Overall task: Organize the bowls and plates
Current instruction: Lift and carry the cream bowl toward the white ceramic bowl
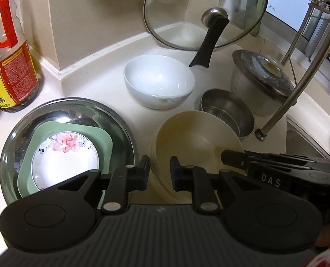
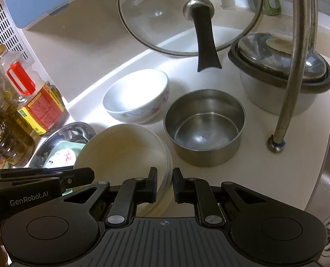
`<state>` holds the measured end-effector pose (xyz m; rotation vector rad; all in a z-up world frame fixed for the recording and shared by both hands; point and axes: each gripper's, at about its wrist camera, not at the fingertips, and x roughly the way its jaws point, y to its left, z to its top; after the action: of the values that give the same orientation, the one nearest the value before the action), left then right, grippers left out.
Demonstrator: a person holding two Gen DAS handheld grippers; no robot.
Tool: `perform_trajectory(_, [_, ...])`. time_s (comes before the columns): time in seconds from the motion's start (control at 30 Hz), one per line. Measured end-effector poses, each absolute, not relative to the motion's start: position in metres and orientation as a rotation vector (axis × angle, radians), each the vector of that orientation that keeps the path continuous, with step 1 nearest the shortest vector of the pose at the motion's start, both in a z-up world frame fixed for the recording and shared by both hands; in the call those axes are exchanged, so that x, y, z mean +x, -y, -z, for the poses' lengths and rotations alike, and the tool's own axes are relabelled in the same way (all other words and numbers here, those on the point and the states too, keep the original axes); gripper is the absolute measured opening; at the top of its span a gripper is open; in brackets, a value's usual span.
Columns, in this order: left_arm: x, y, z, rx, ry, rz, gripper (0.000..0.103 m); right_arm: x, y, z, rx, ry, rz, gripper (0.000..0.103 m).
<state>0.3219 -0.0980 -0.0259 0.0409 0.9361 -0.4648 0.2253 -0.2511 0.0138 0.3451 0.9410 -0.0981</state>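
Observation:
A stack of cream bowls point(image 1: 193, 142) point(image 2: 120, 149) stands on the counter between both grippers. My left gripper point(image 1: 160, 169) straddles its left rim, jaws narrowly apart. My right gripper point(image 2: 165, 183) straddles its right rim the same way; it also shows in the left wrist view point(image 1: 236, 160). A white bowl point(image 1: 159, 81) point(image 2: 136, 95) stands behind. A steel bowl point(image 1: 228, 112) point(image 2: 205, 126) stands to the right. A steel basin point(image 1: 16, 138) point(image 2: 76, 133) on the left holds a green square dish point(image 1: 80, 131) with a floral plate point(image 1: 65, 155) in it.
A glass lid point(image 1: 206, 11) point(image 2: 191, 15) leans on the back wall. A covered steel pot point(image 1: 262, 82) point(image 2: 280, 75) stands at back right beside a rack leg point(image 1: 282, 102) point(image 2: 291, 84). Sauce bottles point(image 1: 9, 55) point(image 2: 31, 98) stand at left. A sink point(image 2: 329, 178) lies at right.

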Motion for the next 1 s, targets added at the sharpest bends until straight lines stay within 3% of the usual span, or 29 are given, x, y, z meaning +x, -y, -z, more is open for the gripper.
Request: perform_trajectory(1.0, [0.357,0.099,-0.002,0.021,-0.836,0.454,0.018,0.266,0.247,-0.032,0.296,-0.854,0.076,0.015])
